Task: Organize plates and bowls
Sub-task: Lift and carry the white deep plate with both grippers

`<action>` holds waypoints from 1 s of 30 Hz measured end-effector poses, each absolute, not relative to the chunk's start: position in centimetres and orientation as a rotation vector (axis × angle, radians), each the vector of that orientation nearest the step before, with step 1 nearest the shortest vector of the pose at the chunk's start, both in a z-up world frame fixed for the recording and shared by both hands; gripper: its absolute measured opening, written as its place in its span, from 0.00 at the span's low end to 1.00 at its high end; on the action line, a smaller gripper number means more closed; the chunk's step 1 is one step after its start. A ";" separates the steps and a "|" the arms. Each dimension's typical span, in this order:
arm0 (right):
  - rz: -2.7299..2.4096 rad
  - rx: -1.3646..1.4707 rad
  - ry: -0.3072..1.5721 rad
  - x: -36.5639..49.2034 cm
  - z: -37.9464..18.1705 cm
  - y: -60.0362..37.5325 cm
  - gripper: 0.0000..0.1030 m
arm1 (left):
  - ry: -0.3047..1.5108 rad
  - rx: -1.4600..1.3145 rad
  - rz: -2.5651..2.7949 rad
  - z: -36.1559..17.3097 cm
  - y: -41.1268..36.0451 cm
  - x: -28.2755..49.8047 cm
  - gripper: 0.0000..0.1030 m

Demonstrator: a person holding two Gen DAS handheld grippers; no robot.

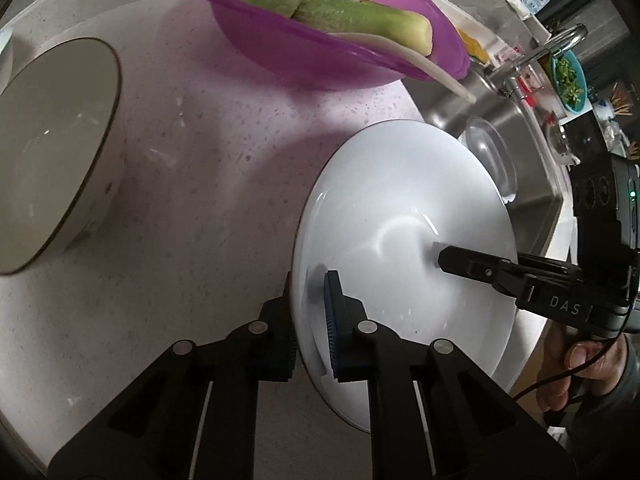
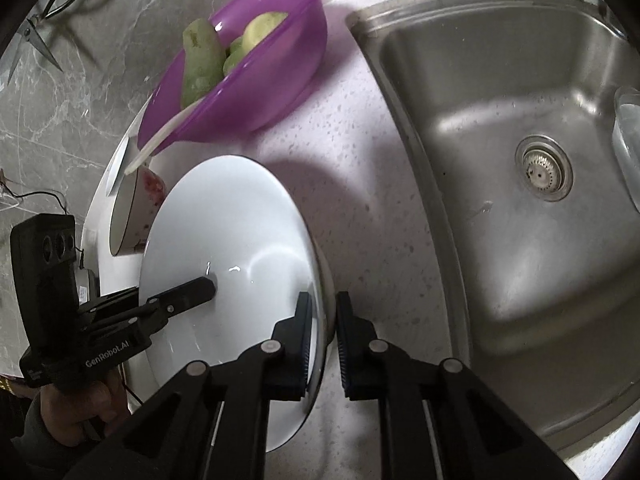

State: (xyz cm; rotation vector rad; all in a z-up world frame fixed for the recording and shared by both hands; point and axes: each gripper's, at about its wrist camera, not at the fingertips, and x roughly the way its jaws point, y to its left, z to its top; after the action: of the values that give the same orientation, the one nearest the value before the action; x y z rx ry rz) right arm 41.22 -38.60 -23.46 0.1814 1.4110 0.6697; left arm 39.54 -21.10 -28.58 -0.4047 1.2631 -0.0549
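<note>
White plate pinched at both edges, ready to lift.

Left wrist view: the white plate (image 1: 404,240) lies on the speckled counter (image 1: 192,168) beside the steel sink (image 1: 532,160). The left gripper (image 1: 310,320) is clamped on its near-left rim; the right gripper (image 1: 444,258) reaches in from the right, one finger lying over the plate. A grey bowl (image 1: 52,152) stands far left, and a purple bowl (image 1: 320,32) of cut greens sits beyond.
Right wrist view: the right gripper (image 2: 324,336) is closed on the plate's (image 2: 224,232) right rim, the left gripper (image 2: 200,286) opposite. The grasp looks complete; next calls for an even, level lift towards a stacking place.
</note>
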 end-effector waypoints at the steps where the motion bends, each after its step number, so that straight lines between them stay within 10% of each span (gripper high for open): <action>1: 0.672 0.172 1.418 40.9 -23.4 -38.4 0.13 | 1.267 -0.398 -0.045 -28.5 -21.2 39.2 0.10; 30: 0.787 -0.006 1.536 29.0 -22.8 -24.3 0.13 | 1.304 -0.546 0.126 -28.3 -10.1 20.6 0.10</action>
State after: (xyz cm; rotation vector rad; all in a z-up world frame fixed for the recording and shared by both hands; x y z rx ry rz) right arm 28.97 -24.31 -22.76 -0.0063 1.5358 0.7866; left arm 20.61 -10.14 -28.32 -0.5457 1.3038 0.1260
